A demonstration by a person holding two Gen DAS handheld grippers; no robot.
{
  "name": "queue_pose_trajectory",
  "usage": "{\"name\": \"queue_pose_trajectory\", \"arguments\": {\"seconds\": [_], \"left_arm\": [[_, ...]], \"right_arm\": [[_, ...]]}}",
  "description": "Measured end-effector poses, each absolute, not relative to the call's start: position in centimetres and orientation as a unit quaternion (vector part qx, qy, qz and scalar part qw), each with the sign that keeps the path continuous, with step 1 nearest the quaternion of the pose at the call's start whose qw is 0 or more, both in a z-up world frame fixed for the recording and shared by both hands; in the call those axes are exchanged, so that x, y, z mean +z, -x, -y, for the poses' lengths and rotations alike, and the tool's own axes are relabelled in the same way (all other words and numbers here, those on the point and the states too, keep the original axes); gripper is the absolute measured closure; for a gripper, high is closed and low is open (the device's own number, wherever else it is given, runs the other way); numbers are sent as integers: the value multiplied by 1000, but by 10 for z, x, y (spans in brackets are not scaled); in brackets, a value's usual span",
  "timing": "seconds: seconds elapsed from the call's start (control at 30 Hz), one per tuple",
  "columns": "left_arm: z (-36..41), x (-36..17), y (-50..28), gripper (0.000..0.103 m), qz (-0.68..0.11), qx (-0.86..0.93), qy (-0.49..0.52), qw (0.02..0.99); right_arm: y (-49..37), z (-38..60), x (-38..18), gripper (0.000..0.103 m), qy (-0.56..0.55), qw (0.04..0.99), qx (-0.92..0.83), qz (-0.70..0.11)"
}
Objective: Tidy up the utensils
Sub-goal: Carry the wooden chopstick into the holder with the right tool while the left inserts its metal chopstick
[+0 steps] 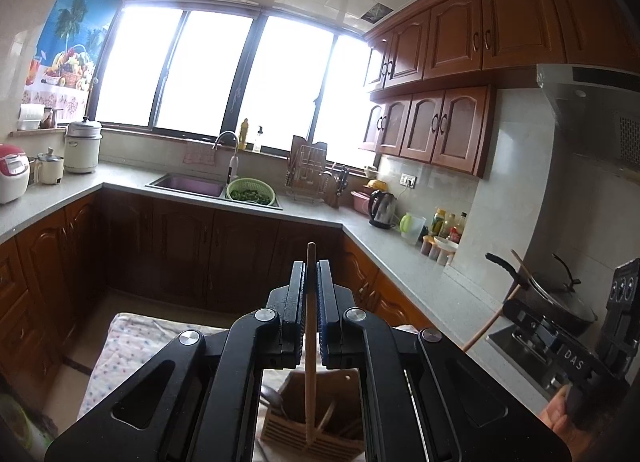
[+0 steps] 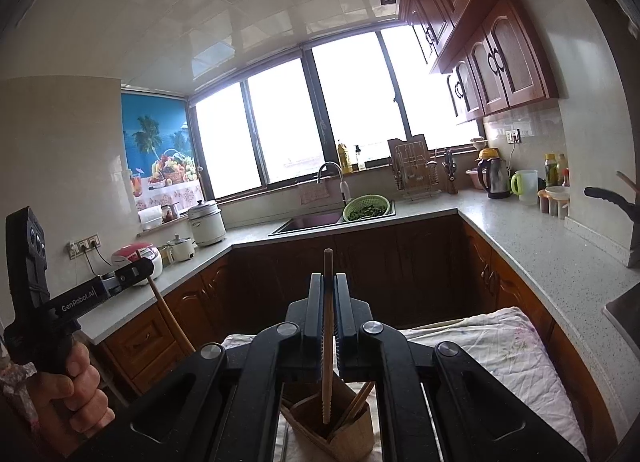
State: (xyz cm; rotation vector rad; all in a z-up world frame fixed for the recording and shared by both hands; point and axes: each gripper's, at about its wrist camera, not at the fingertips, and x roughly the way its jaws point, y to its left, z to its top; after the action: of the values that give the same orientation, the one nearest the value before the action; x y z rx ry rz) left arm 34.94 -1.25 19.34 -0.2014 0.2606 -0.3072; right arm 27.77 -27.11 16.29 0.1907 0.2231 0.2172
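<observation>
left gripper (image 1: 311,294) fingers pinch a wooden stick (image 1: 310,342) upright, tip over the utensil holder (image 1: 312,422) on the cloth-covered bench (image 1: 120,350). right gripper (image 2: 329,310) fingers pinch a chopstick (image 2: 327,342) above the same holder. risk: both sticks lowered tog. could clash, miss a slot or tip the holder.

Your left gripper's (image 1: 311,294) body hides most of the wooden holder (image 1: 296,422); the spoon (image 1: 276,398) inside is perhaps metal, too dim to tell.
</observation>
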Motion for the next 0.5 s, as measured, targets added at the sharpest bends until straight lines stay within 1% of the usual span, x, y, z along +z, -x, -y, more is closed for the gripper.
{"name": "queue_pose_trajectory", "arguments": {"seconds": [0.1,0.23,0.5], "left_arm": [[20,184,-371,99,-130,-141,102,976],[29,157,-394,99,-144,-126,103,976],[39,104,-412,99,-174,-114,96,973]], "right_arm": [[-289,272,155,99,-95,983,106,-116],[-298,272,135,99,-97,982,103,-126],[-309,269,97,99,-105,977,100,-158]]}}
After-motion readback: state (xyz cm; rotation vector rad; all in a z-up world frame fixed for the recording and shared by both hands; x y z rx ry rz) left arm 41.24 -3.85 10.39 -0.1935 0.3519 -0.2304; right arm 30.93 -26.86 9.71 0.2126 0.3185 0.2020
